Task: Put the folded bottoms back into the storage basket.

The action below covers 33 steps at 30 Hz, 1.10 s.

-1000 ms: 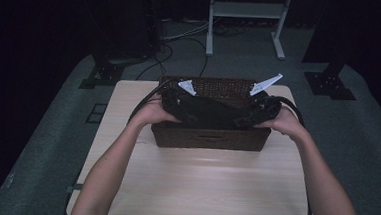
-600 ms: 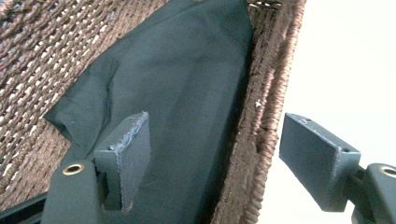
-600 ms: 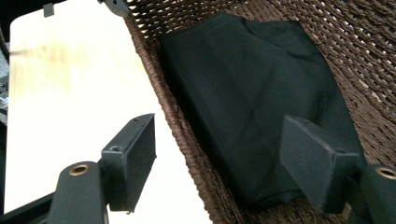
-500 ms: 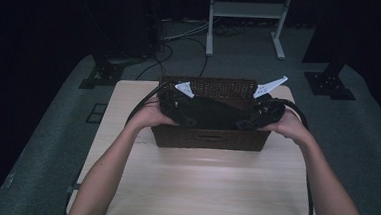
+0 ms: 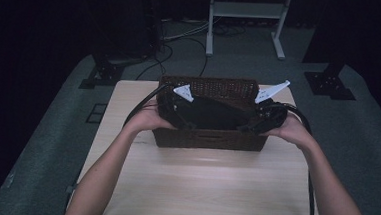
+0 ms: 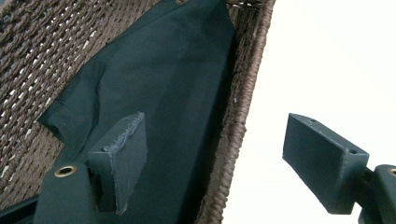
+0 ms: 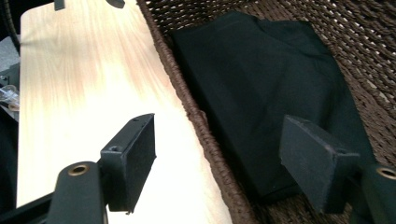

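A brown wicker basket (image 5: 209, 138) stands on the pale wooden table (image 5: 198, 188), toward its far edge, and a folded black cloth (image 5: 213, 114) lies inside it. In the high view the person's two hands come in at the basket's ends: the left gripper (image 5: 176, 109) at its left end and the right gripper (image 5: 260, 119) at its right end, each with a pale three-cornered plate on top and a cable trailing back over the table.

That view is too dark to show the fingers; the gripper views do. The left gripper view looks along the basket's woven side wall (image 6: 243, 107), which passes between its two fingers: one finger (image 6: 121, 158) is inside the basket over the dark cloth (image 6: 168, 93), the other (image 6: 322, 163) outside over the bright table. The fingers stand wide apart and have just been opening; neither presses on the rim or the cloth.

The right gripper view shows the same straddle from the other end: the basket rim (image 7: 196, 116) runs between the fingers, one finger (image 7: 130, 158) over the bare table (image 7: 84, 93), the other (image 7: 317, 158) above the cloth (image 7: 261, 93) on the basket floor. These fingers, too, are spread wide after opening, and grip nothing. Here the cloth reads as a neat flat fold with a squared edge lying close along the near wall.
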Each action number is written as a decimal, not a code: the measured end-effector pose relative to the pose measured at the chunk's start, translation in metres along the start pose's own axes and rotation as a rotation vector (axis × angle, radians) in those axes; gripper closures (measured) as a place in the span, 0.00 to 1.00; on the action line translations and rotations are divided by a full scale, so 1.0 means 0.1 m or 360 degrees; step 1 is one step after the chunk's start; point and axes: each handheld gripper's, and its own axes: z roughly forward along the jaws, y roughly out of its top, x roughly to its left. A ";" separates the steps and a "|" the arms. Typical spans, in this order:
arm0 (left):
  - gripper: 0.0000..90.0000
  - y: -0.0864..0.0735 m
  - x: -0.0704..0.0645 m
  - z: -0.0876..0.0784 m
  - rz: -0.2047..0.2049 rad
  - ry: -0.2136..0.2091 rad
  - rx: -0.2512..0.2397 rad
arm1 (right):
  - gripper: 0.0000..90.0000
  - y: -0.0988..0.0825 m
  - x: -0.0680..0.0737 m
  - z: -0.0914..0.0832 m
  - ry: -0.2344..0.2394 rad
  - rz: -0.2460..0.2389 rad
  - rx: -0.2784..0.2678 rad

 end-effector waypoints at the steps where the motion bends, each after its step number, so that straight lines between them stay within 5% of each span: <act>1: 0.23 -0.01 -0.02 -0.01 0.0014 0.0000 0.0007 | 0.29 0.00 0.01 0.00 0.0000 0.0003 0.0005; 33: 0.21 -0.12 -0.36 -0.07 0.0074 -0.0026 -0.0013 | 0.29 -0.11 0.34 -0.02 0.0030 -0.0083 0.0027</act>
